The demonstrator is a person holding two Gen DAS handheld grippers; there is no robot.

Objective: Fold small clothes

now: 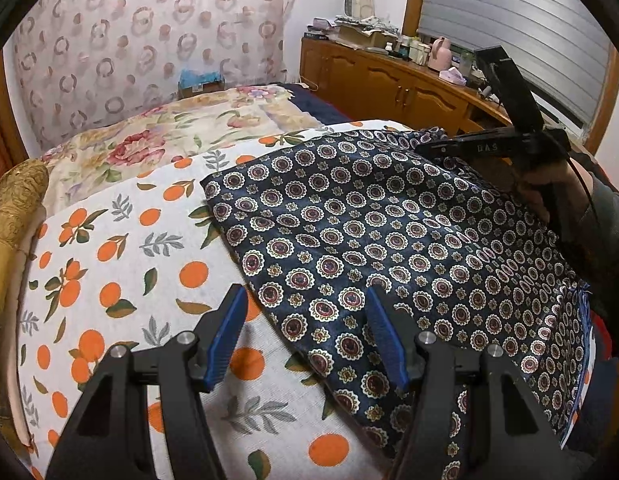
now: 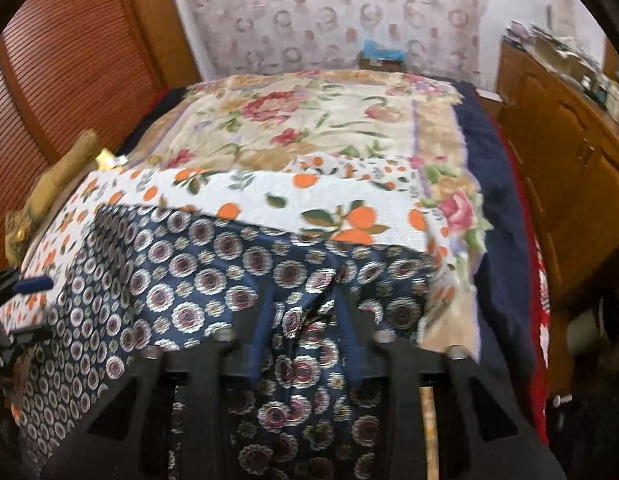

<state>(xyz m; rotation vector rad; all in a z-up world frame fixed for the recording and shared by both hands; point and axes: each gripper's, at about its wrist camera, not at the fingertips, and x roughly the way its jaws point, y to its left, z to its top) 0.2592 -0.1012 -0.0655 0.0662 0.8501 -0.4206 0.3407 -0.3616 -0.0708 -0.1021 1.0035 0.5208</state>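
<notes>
A navy cloth with round medallion print (image 1: 369,232) lies spread on a white sheet with oranges (image 1: 129,240) on the bed. My left gripper (image 1: 305,296) hangs open over the cloth's near left edge: one blue finger is above the sheet, the other above the cloth, and neither presses on it. In the right wrist view my right gripper (image 2: 305,300) is shut on a bunched ridge of the navy cloth (image 2: 169,280) at its far right corner. The left wrist view shows that right gripper (image 1: 429,146) held by a hand (image 1: 537,192).
A floral blanket (image 1: 149,140) covers the far half of the bed. A wooden cabinet (image 1: 389,80) with clutter on top runs along the right. A louvred wooden door (image 2: 69,60) stands at the left, with a gold cushion (image 1: 17,200) beside it.
</notes>
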